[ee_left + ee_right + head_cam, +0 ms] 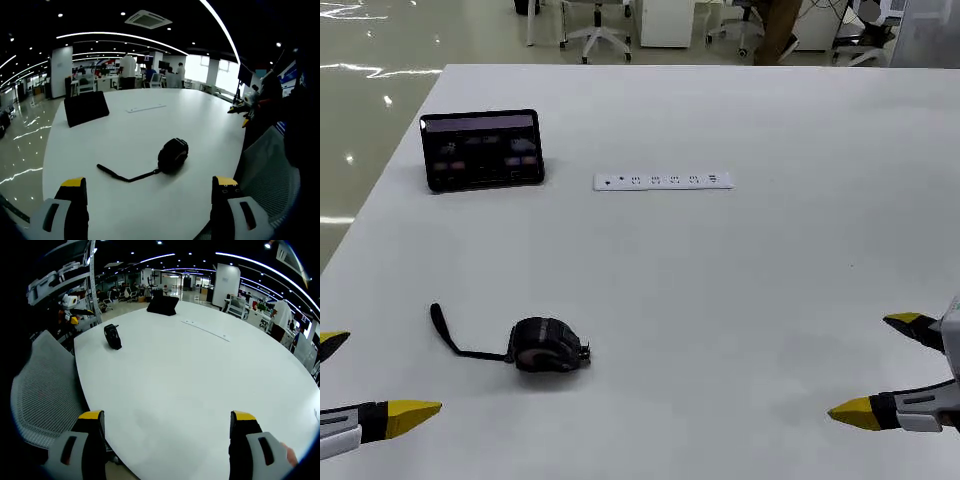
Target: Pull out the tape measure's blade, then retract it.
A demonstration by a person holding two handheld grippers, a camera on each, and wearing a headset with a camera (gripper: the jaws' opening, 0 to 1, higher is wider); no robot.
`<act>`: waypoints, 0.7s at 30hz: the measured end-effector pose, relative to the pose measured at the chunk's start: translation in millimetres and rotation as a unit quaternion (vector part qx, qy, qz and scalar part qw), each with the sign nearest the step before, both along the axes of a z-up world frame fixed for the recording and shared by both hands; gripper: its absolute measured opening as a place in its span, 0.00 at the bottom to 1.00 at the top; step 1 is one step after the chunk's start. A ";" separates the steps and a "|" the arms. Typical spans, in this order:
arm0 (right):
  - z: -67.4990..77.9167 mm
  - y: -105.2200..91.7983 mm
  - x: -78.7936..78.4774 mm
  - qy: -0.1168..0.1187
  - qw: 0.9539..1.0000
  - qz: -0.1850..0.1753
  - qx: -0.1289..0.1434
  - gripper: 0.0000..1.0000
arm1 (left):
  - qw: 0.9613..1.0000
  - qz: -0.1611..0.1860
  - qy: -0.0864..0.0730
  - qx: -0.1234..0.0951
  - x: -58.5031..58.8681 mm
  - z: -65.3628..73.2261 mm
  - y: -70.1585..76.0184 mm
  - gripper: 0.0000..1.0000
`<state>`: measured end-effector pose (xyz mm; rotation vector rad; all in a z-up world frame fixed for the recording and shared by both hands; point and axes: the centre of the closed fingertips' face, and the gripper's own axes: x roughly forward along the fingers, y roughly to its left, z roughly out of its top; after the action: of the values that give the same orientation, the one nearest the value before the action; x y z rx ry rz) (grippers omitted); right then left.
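Note:
A black tape measure (548, 346) lies on the white table (720, 270) toward its front left, with a black wrist strap (455, 338) trailing to its left. No blade is pulled out. My left gripper (365, 385) hangs open at the table's front left edge, a little short of the tape measure (173, 154), nothing between its yellow-tipped fingers (74, 183). My right gripper (885, 370) is open at the front right, far from the tape measure (112, 336). The left gripper (75, 316) appears small at the left in the right gripper view.
A dark tablet (481, 149) stands propped at the back left. A white power strip (663, 180) lies flat near the table's middle back. A mesh office chair (47, 385) sits by the table's near edge. More chairs and desks stand beyond the table.

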<state>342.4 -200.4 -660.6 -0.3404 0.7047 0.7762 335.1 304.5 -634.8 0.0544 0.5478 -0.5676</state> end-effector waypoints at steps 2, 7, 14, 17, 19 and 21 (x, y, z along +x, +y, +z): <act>0.5 0.4 2.1 -0.003 1.000 0.001 -0.001 1.00 | 1.000 -0.004 -0.004 0.005 2.0 0.8 -0.4 1.00; 4.5 7.4 9.4 -0.008 1.000 0.011 0.000 1.00 | 1.000 -0.026 -0.012 0.012 10.5 5.2 -6.8 1.00; 14.2 30.6 26.7 -0.019 0.999 0.042 0.002 1.00 | 0.995 -0.096 0.002 0.013 22.7 6.4 -37.2 1.00; 20.4 43.9 34.1 -0.028 0.998 0.055 0.011 1.00 | 0.992 -0.117 0.022 0.031 24.3 1.0 -46.3 1.00; 23.0 52.2 39.7 -0.032 0.997 0.063 0.012 1.00 | 0.989 -0.137 0.027 0.038 24.3 0.5 -55.0 1.00; 27.3 61.8 43.7 -0.035 0.997 0.072 0.021 1.00 | 0.986 -0.151 0.050 0.047 22.5 -5.4 -60.3 1.00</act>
<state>386.1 -138.7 -633.4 -0.3823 0.6017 0.9094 357.6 244.2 -640.2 0.2024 0.6700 -0.8420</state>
